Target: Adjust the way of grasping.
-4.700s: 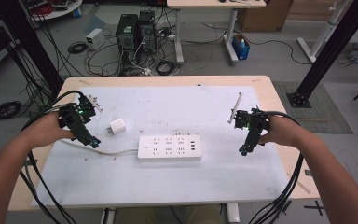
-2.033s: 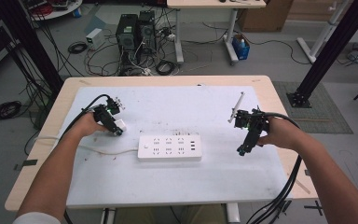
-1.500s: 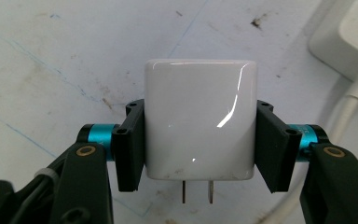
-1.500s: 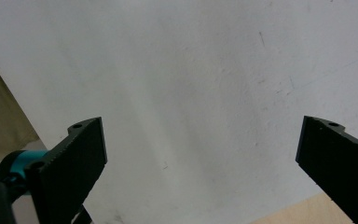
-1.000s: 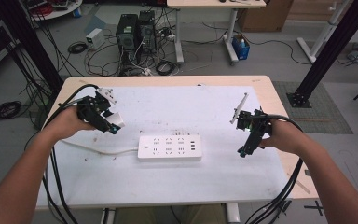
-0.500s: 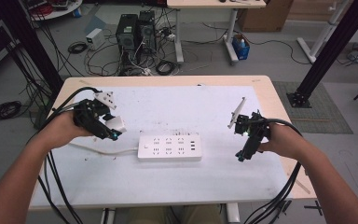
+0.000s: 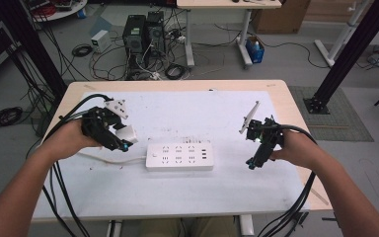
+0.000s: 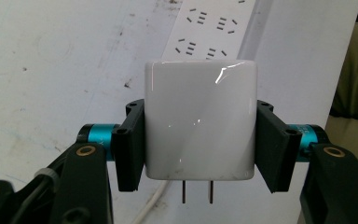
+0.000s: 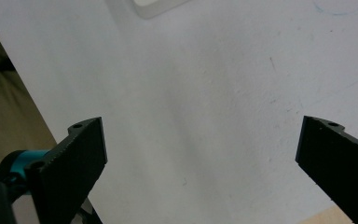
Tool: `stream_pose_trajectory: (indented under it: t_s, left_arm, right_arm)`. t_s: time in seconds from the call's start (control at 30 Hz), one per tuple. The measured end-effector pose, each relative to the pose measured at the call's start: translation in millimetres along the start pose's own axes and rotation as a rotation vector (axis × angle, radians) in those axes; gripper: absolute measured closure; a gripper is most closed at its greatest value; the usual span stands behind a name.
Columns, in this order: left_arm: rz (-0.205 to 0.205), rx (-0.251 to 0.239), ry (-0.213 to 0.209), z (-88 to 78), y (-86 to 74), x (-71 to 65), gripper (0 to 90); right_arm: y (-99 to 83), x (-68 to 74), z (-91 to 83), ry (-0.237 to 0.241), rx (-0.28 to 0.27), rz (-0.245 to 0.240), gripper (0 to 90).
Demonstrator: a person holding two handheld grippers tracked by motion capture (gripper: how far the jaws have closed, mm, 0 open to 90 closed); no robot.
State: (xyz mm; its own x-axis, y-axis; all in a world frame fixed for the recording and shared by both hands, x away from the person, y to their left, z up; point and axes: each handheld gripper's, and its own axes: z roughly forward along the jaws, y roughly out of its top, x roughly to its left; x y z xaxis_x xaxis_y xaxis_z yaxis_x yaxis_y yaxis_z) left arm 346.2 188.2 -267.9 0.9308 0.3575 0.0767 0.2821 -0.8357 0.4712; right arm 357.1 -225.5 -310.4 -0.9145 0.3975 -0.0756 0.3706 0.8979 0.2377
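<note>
Between left tongs (image 8: 200,140), white charger (image 8: 199,121), clamped

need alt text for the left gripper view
A white plug adapter is clamped between the two black jaws of the left gripper, its two metal prongs pointing down. Behind it a white power strip lies on the white table.

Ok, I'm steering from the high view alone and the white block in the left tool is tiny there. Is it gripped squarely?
Observer: Yes, the left tool is shut on the charger, one pad on each flat side.
Operator: Which way do its pins face?
Observer: The two pins point back toward the tool's body, away from the power strip.
Operator: And the right tool?
Observer: The right tool is wide open, with bare table between the pads.
</note>
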Motion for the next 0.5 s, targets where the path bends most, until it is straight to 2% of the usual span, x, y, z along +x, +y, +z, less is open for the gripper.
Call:
stream_pose_trajectory:
  t_s: [0.03,0.1,0.13,0.17,0.23,0.27,0.3,0.37,0.4,0.5]
  left_arm:
    - [0.010,-0.003,-0.001,0.5,2.8,-1.8,42.6]
    - [0.032,-0.005,-0.007,1.5,9.5,-6.3,42.6]
    - [0.045,-0.007,-0.014,2.2,12.9,-8.1,42.6]
    - [0.053,-0.009,-0.019,3.0,16.4,-10.3,42.6]
    - [0.091,-0.007,-0.034,5.9,26.8,-15.6,42.6]
    - [0.091,-0.007,-0.034,5.9,26.8,-15.6,42.6]
    - [0.110,-0.011,-0.044,9.0,32.8,-18.5,42.6]
    - [0.110,-0.011,-0.044,9.0,32.8,-18.5,42.6]
    - [0.132,-0.010,-0.056,14.8,40.8,-21.7,42.6]
    - [0.147,-0.005,-0.062,18.5,45.7,-23.4,42.6]
  right_arm:
    - [1.9,0.9,-2.2,-0.010,-0.029,0.019,1.2]
    - [2.9,1.5,-3.6,-0.010,-0.051,0.027,1.5]
    - [4.7,2.7,-5.6,-0.008,-0.092,0.045,1.7]
    - [4.7,2.7,-5.6,-0.008,-0.092,0.045,1.7]
    - [7.2,4.9,-5.4,0.003,-0.137,0.060,1.7]
    - [7.2,4.9,-5.4,0.003,-0.137,0.060,1.7]
    - [9.3,7.4,-3.4,0.016,-0.154,0.061,1.7]
    - [10.7,9.1,-2.5,0.020,-0.152,0.068,1.7]
    - [13.2,11.6,-1.2,0.022,-0.162,0.065,1.7]
    - [15.5,13.9,-1.1,0.030,-0.180,0.079,1.7]
